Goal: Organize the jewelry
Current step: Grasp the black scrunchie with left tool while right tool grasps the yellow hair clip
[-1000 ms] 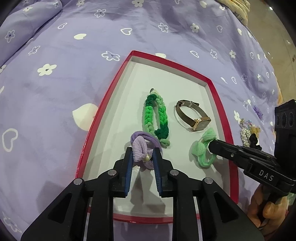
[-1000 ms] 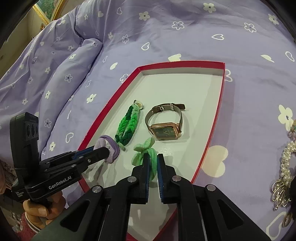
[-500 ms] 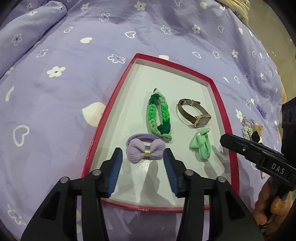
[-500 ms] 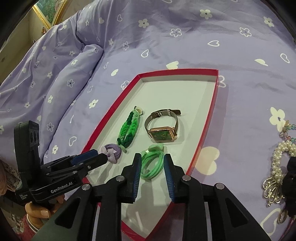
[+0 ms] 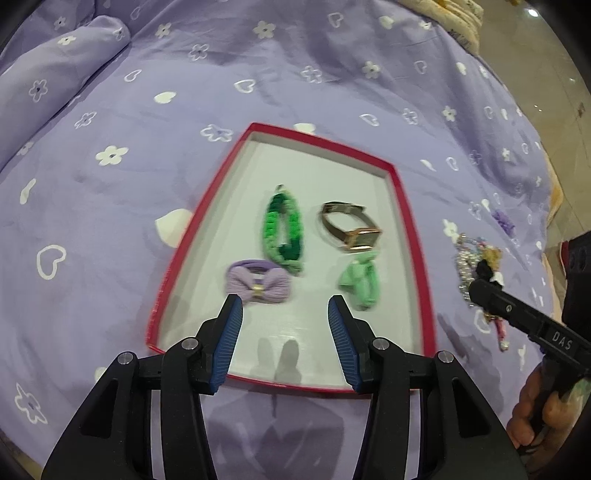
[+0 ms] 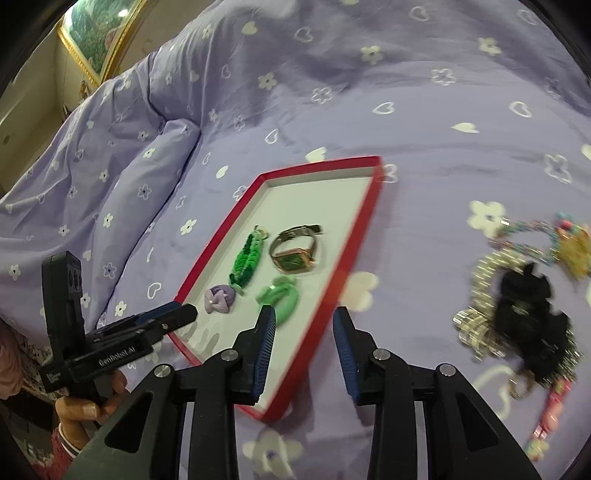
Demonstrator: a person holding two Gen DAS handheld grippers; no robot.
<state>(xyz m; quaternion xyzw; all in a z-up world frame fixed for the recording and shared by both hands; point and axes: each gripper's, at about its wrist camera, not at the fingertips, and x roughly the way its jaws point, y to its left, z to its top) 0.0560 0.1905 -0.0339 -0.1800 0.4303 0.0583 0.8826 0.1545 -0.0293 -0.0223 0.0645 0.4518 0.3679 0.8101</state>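
Observation:
A red-rimmed tray [image 5: 402, 206] [image 6: 354, 236] lies on the purple bedspread. In it lie a lilac bow hair tie [image 5: 258, 285] [image 6: 219, 300], a green braided bracelet [image 5: 282, 232] [image 6: 246, 260], a gold watch [image 5: 352, 229] [image 6: 295, 252] and a light green hair tie [image 5: 360, 280] [image 6: 280, 293]. My left gripper [image 5: 285, 314] is open and empty, just short of the bow. My right gripper [image 6: 304, 325] is open and empty over the tray's right rim. It also shows in the left wrist view [image 5: 517, 317].
A pile of loose jewelry [image 6: 517, 295] with pearl strands, beads and a black piece lies on the bedspread right of the tray; it shows in the left wrist view [image 5: 476, 266]. A folded duvet ridge [image 6: 110, 177] rises at the left. A framed picture [image 6: 99, 33] hangs beyond.
Both grippers opened and let go: the lilac bow and the light green hair tie now lie in the tray. Both grippers pulled back, the right one swinging toward the loose jewelry.

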